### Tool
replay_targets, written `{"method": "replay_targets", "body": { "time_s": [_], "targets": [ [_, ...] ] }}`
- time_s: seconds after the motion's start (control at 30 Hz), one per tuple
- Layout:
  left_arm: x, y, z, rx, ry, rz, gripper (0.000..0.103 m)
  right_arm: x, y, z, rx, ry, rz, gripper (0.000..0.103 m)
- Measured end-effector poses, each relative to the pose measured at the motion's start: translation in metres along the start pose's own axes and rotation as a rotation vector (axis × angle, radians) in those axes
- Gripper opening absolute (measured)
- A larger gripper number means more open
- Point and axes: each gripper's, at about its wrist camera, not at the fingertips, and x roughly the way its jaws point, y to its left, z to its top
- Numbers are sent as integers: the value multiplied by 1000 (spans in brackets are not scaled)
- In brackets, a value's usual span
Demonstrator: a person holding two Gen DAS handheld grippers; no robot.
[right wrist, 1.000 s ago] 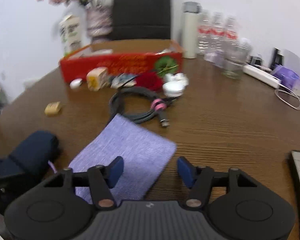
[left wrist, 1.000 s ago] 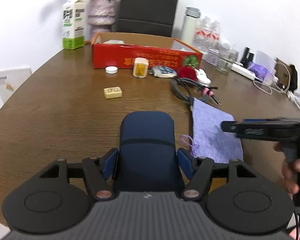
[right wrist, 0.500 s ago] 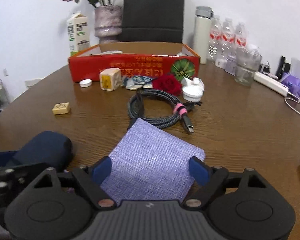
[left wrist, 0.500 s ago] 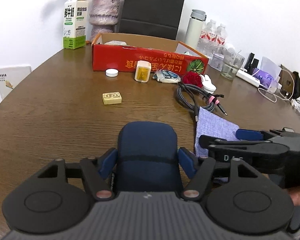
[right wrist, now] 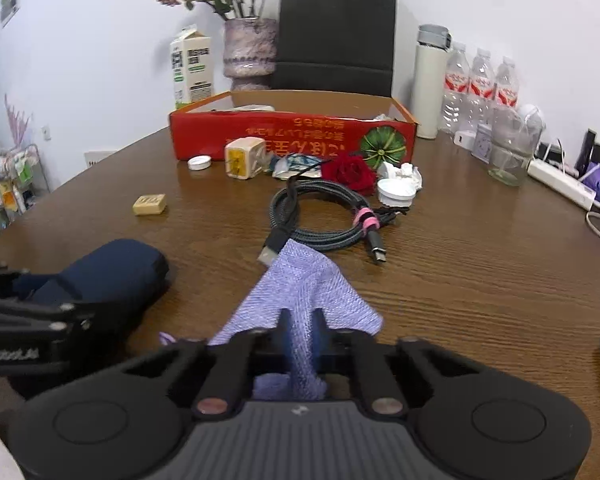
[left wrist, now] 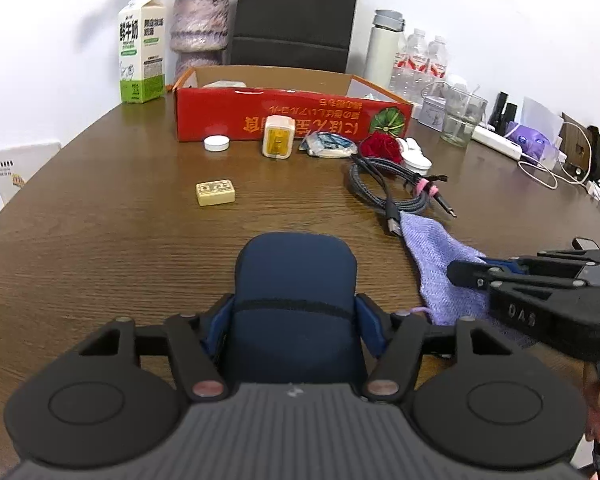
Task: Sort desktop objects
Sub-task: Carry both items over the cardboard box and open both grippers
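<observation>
Where half a second ago the purple cloth pouch (right wrist: 300, 300) lay flat between wide-spread fingers, the right gripper (right wrist: 300, 332) has now pinched its near edge into a raised ridge, jaws nearly together. The left gripper (left wrist: 294, 316) still clamps the dark blue case (left wrist: 296, 292), its blue pads pressed to both sides; in the left wrist view the pouch sits at about three o'clock from that case, just beside it. At twelve o'clock from the pouch, its far tip touches the plug of a coiled braided cable (right wrist: 320, 216) banded in pink. Beyond lie a red rose (right wrist: 350, 170), a cream cube (left wrist: 278, 136), a white cap (left wrist: 216, 143) and a small tan block (left wrist: 216, 193), before a red cardboard box (left wrist: 292, 120). The wooden table (left wrist: 100, 240) is dark and strongly grained, rounded at its edge, under a white wall with a milk carton (left wrist: 142, 48), a mottled vase (left wrist: 199, 20) and a black chair (left wrist: 296, 12).
</observation>
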Motion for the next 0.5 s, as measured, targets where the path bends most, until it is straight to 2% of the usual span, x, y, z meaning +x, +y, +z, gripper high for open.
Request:
{"method": "replay_targets", "body": {
  "time_s": [0.17, 0.3, 0.4, 0.5],
  "targets": [
    [-12, -8, -8, 13, -7, -22, 60, -19, 9, -11, -4, -14, 31, 4],
    [-27, -9, -3, 21, -31, -37, 60, -51, 5, -5, 2, -100, 33, 3],
    [-31, -3, 20, -8, -70, -67, 60, -69, -9, 16, 12, -182, 15, 3],
    [-27, 6, 67, -26, -120, -111, 60, -74, -26, 53, -12, -256, -2, 3]
  ]
}}
